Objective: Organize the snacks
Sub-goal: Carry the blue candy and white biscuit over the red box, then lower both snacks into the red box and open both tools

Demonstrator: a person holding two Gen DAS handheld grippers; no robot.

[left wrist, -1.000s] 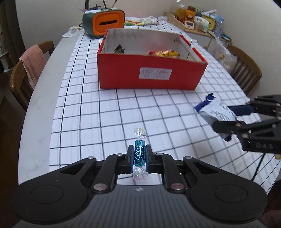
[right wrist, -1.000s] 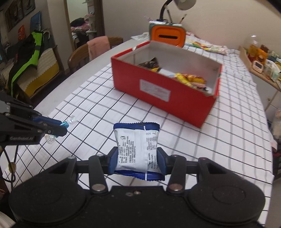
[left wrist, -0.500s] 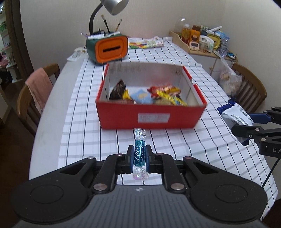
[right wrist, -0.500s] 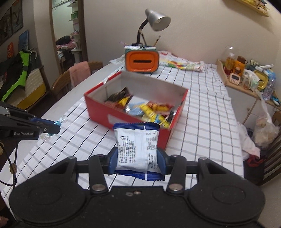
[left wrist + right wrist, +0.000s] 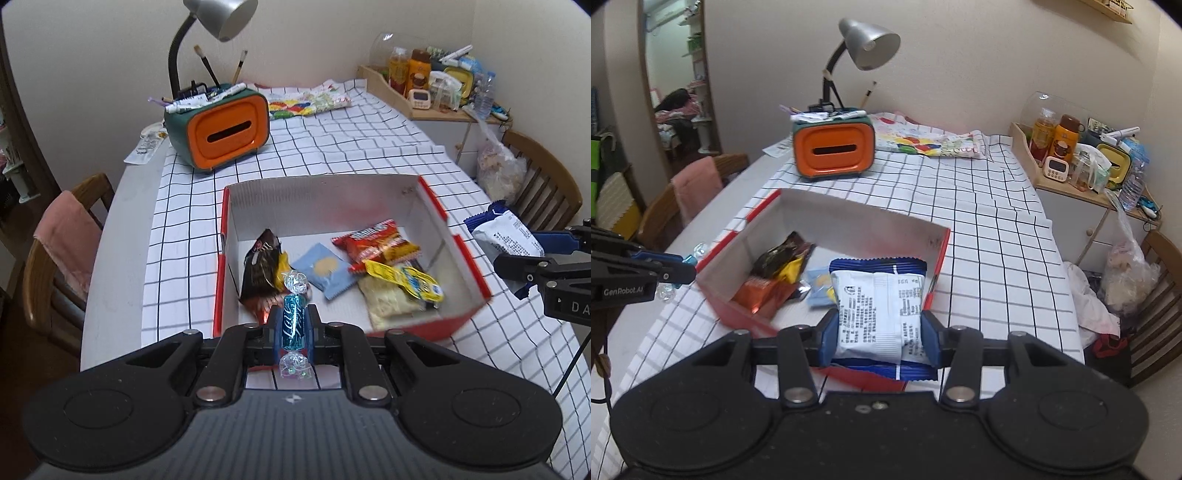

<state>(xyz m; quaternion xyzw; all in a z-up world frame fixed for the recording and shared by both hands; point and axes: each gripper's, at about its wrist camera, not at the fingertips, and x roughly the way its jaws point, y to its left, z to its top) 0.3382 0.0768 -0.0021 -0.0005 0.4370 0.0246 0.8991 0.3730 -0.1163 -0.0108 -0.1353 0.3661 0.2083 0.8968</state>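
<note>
- Carried up and forward since a second ago, both grippers now over the near side of the red box (image 5: 463, 258), whose inside has come into view; earlier seen only from low in front of its near wall.
- Far left: pink cloth (image 5: 64, 236) draped over a wooden chair (image 5: 44, 280) beside the checked tablecloth (image 5: 332, 147).
- Left gripper (image 5: 293, 328) pressed together on a blue twist-wrapped candy (image 5: 293, 325), held upright between the pads, clear twisted ends sticking out above and below.
- Seen from the left wrist, candy over the near left part of the box, in front of a dark brown packet (image 5: 260, 266).
- Inside the box, left to right: dark brown packet, pale blue sachet (image 5: 325, 269), red wrapper (image 5: 376, 242), yellow wrapper (image 5: 402, 278), pale packet (image 5: 388, 301).
- Beyond the box, far: orange-fronted holder (image 5: 225, 131) with pens and brushes, grey desk lamp (image 5: 221, 18) above it.
- Right gripper (image 5: 878, 334) pinching a white and blue snack packet (image 5: 877, 314) by its side edges, packet flat and facing the camera.
- From the right wrist, packet over the near right corner of the box, hiding part of the contents.
- Far right: wooden tray of bottles (image 5: 1067, 147) on a cabinet.
</note>
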